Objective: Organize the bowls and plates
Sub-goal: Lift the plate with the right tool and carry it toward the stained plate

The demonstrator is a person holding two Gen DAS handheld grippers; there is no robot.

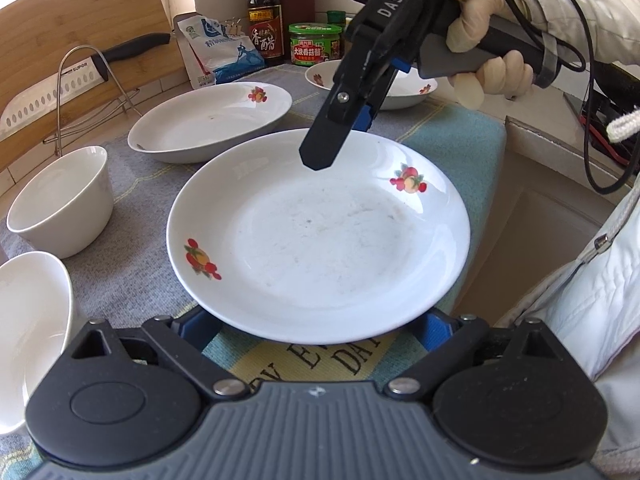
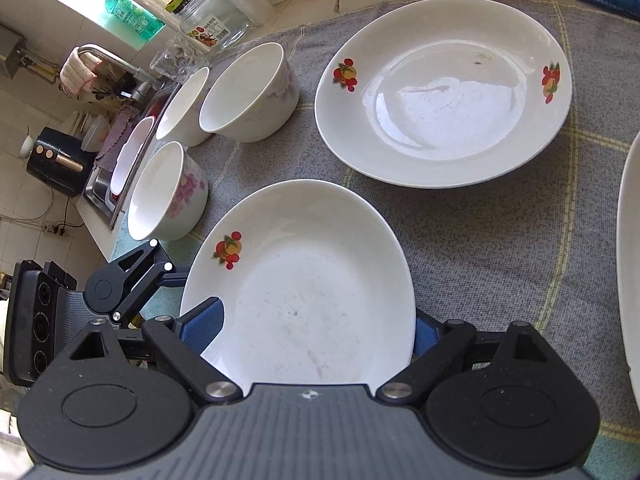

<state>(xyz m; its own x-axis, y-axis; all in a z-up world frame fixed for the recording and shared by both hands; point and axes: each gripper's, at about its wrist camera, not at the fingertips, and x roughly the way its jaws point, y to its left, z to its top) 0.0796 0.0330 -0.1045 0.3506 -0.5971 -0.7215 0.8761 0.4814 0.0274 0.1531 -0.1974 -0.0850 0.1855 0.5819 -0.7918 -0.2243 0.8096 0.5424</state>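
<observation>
Plates and bowls sit on a grey cloth [image 2: 480, 240] over the desk. Nearest plate [image 1: 320, 236], white with red fruit decals, is between both claws: left claw [image 1: 316, 328] straddles its near rim with blue pads either side, spread wide, not clamped. Right claw [image 2: 316, 332] sits at the opposite rim; in its own view the blue pads flank the rim, one overlapping the inside edge, the other just outside it. Can't tell if it's pinching or just close. From the left view only the right claw's black finger [image 1: 324, 140] shows above the far rim, gloved hand [image 1: 488, 60] on the handle marked "DAS". Plate is empty, with faint scuffs and smears in the well. Second deep plate [image 2: 444, 92], same decal, is empty with a small dark speck near the rim; it lies well apart, further back. Third one [image 1: 384, 80] sits behind the right claw, mostly hidden. Four white bowls near the cloth's edge: plain bowl [image 2: 250, 92], another [image 2: 182, 108] touching it, one with a purple flower print [image 2: 168, 192], and one past the cloth's edge [image 2: 130, 156]. All look empty. Behind: dark bottle [image 1: 264, 20] with a red label in Chinese characters, green-lidded jar [image 1: 316, 44], blue-white bag [image 1: 218, 50] clipped shut, knife [image 1: 72, 80] marked "SUPOR" on a wire rack. Glass jar [image 2: 212, 16] with a printed label stands by the window, contents unclear. Cloth lettering near the left claw is partly hidden by the plate and claw.
</observation>
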